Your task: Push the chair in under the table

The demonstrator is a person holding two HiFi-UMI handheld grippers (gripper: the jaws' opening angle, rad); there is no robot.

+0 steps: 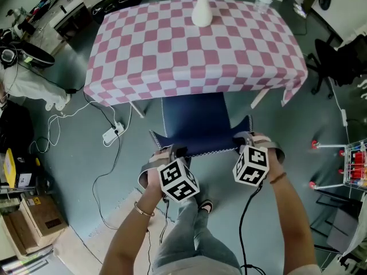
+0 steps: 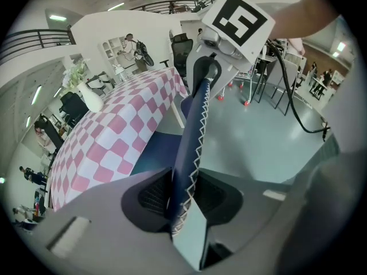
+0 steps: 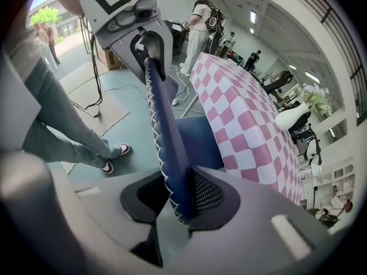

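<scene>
chair partly under the table, both grippers clamped on its backrest

the chair (image 1: 194,119) stands at 12 o'clock of the person. the front of its seat is already beneath the checked table (image 1: 172,50), but the backrest (image 1: 198,146) is still short of the cloth's edge, so i judge more pushing is left. the left gripper (image 1: 172,152) and right gripper (image 1: 243,137) each pinch the backrest's top edge. table legs (image 1: 136,109) stand at 10 and 2 o'clock of the chair, apart from it. a power strip (image 1: 110,134) lies on the floor at 9 o'clock, and a vase (image 1: 201,10) stands on the table.
</scene>
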